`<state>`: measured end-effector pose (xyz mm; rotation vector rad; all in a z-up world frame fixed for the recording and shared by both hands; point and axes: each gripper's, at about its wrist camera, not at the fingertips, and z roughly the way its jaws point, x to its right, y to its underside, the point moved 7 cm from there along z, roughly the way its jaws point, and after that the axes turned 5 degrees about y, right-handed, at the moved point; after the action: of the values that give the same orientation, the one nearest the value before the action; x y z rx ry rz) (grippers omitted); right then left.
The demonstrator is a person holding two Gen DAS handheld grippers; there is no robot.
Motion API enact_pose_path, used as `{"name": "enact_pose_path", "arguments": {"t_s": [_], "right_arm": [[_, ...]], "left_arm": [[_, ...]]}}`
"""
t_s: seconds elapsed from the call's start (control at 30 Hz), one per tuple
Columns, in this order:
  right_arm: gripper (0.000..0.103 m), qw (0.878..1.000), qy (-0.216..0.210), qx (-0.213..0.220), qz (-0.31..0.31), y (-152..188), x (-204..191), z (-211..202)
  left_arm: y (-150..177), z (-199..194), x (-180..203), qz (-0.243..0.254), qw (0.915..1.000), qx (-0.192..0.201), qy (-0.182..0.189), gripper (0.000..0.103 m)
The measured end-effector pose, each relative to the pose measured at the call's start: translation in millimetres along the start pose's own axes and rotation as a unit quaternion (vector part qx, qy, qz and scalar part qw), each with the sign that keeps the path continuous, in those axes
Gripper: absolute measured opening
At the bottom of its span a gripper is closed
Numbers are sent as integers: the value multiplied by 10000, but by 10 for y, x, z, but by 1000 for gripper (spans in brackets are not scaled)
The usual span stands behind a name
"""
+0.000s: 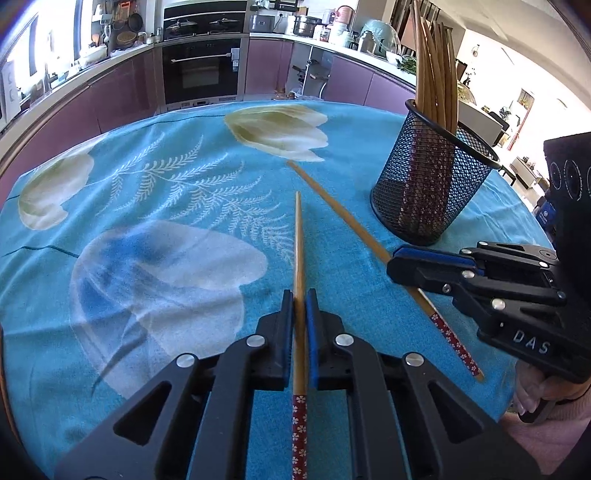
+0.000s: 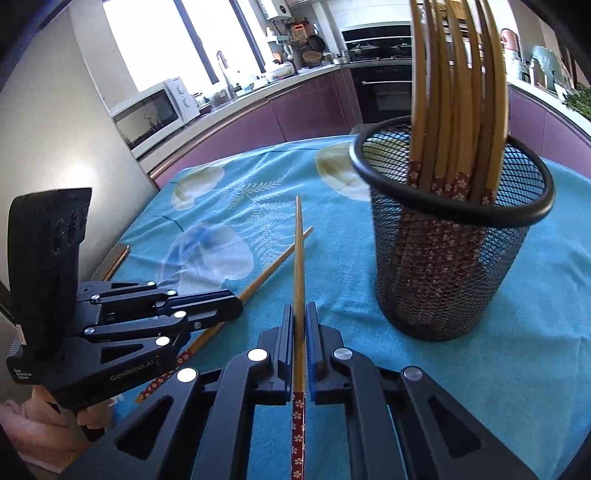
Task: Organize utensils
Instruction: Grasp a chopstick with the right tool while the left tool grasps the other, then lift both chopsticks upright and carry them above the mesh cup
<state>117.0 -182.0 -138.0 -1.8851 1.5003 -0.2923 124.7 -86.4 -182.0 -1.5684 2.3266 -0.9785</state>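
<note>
My black mesh cup (image 2: 450, 258) holds wooden chopsticks (image 2: 458, 92); left tongs (image 1: 300, 295) and right tongs (image 2: 300, 308) each clamp one flower-ended chopstick (image 1: 300, 258), angled down.

In the left wrist view, the chopstick (image 1: 300, 280) clamped at lower centre runs off the bottom edge, and the bundled chopsticks (image 1: 434, 74) are cropped at the top. The right gripper (image 1: 397, 264) hides part of the second chopstick (image 1: 343, 214). Countertop items (image 1: 325, 26) are too small to identify.

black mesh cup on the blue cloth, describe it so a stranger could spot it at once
On the blue floral tablecloth stands a round black wire-mesh cup, upright beside two grippers. It alone is packed with wooden chopsticks, red-patterned ends down; the other two chopsticks are each clamped in a gripper.
</note>
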Motion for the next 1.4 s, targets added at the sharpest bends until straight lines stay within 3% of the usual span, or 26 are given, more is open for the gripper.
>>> {"name": "enact_pose_path", "arguments": {"t_s": [0.23,0.57,0.7,1.4], "right_arm": [[7,9995,15,-282,-157,73,-73,141],[9,9991,129,-255,-298,64,-98,170],[6,9995,98,-228,-213,60,-59,158],[6,9988,-131,447,-146,-146,-59,-326]], "left_arm": [[10,28,21,130,9999,-105,-4,8],[-64,93,67,393,9990,-192,-100,13],[-79,95,56,309,9993,-156,-111,8],[-235,-363,106,158,9989,435,79,7]]}}
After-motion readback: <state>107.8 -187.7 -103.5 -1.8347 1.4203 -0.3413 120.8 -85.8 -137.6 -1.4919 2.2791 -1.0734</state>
